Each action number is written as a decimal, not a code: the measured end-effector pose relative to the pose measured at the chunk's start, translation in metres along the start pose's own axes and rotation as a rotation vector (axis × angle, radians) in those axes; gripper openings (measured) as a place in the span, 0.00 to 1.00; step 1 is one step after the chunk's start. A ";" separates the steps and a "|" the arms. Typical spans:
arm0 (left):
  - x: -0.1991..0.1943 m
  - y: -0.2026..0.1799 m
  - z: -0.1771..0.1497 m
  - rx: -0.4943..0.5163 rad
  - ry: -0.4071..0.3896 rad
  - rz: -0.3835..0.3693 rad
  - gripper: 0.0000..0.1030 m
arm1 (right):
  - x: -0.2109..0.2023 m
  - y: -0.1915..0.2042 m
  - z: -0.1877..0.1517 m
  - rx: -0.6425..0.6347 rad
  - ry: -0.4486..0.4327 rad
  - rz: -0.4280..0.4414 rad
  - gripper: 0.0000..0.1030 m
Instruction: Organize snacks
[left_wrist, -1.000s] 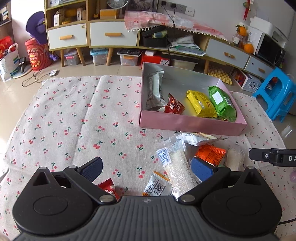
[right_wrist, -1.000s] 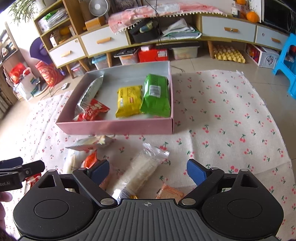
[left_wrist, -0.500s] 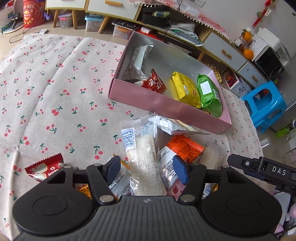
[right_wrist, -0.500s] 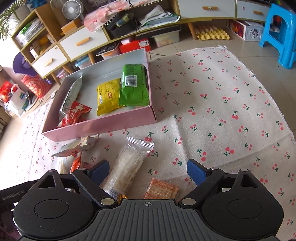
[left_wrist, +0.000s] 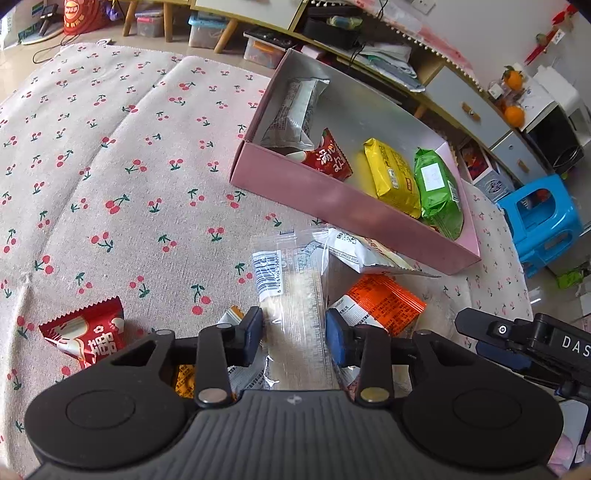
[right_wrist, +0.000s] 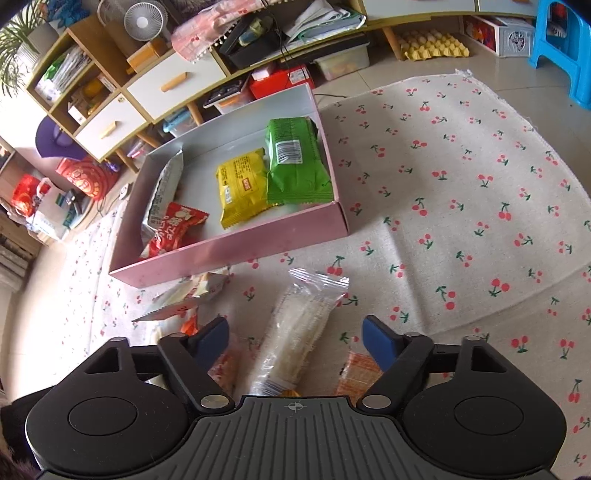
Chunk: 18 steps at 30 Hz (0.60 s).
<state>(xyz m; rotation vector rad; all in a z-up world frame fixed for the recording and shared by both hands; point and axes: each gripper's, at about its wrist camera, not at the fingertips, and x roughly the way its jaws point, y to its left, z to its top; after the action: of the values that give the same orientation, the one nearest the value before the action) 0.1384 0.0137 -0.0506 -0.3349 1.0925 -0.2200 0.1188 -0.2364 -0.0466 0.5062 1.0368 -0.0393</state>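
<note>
A pink box (left_wrist: 332, 197) (right_wrist: 236, 247) holds a grey packet (left_wrist: 295, 110), a red packet (left_wrist: 330, 158), a yellow packet (left_wrist: 393, 177) and a green packet (left_wrist: 439, 192). Loose snacks lie in front of it. My left gripper (left_wrist: 294, 330) has its pads closed against a clear rice-cracker packet (left_wrist: 295, 306). An orange packet (left_wrist: 380, 301) and a white packet (left_wrist: 365, 251) lie beside it. My right gripper (right_wrist: 295, 338) is open around another clear cracker packet (right_wrist: 299, 325), not touching it.
A red packet (left_wrist: 86, 338) lies on the cherry-print cloth (left_wrist: 110, 166) at the left. An orange wafer packet (right_wrist: 356, 374) lies under my right finger. A blue stool (left_wrist: 543, 221) stands to the right. Cabinets and storage boxes (right_wrist: 155, 88) line the back.
My left gripper moved right and forward over the snack pile and closed its jaws on the clear cracker packet. My right gripper came lower over the other cracker packet and stayed open.
</note>
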 end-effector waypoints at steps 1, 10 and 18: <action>0.000 0.000 0.000 0.000 0.000 0.001 0.32 | 0.002 0.001 0.000 0.004 0.007 0.005 0.69; -0.006 -0.006 0.004 0.070 -0.034 0.062 0.28 | 0.021 0.005 -0.002 0.053 0.065 0.005 0.44; -0.010 0.001 0.009 0.060 -0.047 0.088 0.28 | 0.033 0.015 -0.005 0.034 0.066 -0.048 0.43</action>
<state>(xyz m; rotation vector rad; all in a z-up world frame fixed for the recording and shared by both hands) 0.1418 0.0199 -0.0387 -0.2369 1.0497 -0.1657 0.1359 -0.2141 -0.0702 0.5163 1.1146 -0.0830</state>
